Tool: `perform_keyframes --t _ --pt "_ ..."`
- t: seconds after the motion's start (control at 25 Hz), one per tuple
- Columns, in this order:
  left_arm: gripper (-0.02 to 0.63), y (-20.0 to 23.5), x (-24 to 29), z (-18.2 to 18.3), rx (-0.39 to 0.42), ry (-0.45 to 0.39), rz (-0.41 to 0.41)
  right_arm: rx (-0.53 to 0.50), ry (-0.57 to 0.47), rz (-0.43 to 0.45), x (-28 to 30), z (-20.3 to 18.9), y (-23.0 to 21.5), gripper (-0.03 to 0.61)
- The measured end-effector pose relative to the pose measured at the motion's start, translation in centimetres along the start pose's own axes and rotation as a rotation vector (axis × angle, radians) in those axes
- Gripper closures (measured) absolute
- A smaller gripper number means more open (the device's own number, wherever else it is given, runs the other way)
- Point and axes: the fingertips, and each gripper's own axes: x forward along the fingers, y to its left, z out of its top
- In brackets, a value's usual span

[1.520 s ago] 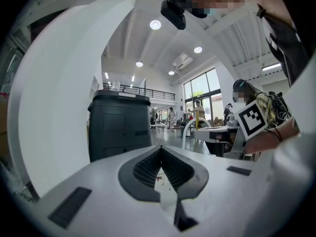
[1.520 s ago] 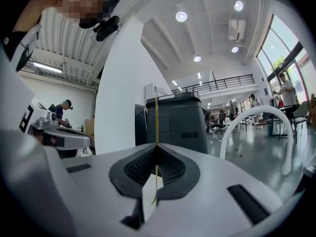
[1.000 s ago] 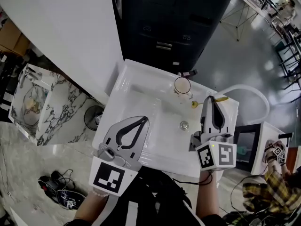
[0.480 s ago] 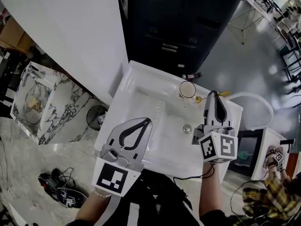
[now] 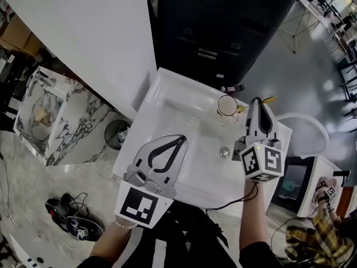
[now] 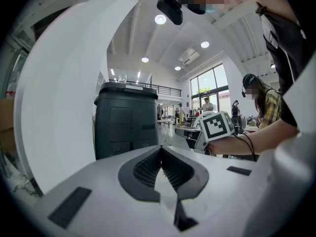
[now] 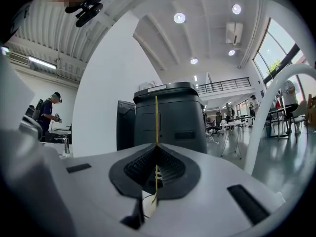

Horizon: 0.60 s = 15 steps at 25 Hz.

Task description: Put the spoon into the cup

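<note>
My right tongs (image 5: 256,101) (image 7: 156,149): clenched on the spoon (image 5: 268,99) (image 7: 156,125), with the gold handle pinched between the ribbed pads. In the right gripper view the spoon shows edge-on as a thin upright line, and I cannot make out its bowl there. In the head view my tongs' tips cover the spoon's middle. One gold end shows to their left, just beside the cup (image 5: 227,105), and a yellow end sticks out to their right. I cannot tell whether the spoon touches the cup.

My left tongs (image 5: 181,140) (image 6: 161,152): closed tip to tip with nothing between them, held over the near left part of the sink (image 5: 153,96), well apart from my right tongs.

Cup: clear glass, upright, against the sink's far rim. Neither gripper view shows it.

Sink: white, with raised edges all round. Its drain (image 5: 225,152) lies on the bare floor between my two tongs.

Beyond the far rim: dark cabinet (image 5: 223,27) (image 6: 126,122) (image 7: 170,117).
To the left: white wall (image 5: 83,32).
To the right: a white hose (image 5: 304,118) (image 7: 264,110), arching close by my right tongs and partly cut off.
</note>
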Motion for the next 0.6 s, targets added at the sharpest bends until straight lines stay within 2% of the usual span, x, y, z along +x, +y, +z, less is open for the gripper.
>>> perform_keyframes --t 0.6 --pt "0.614 0.2 1.0 -0.8 0.01 0.019 -0.001 -0.023 0.098 0.051 3.4 -4.7 0.1 0.575"
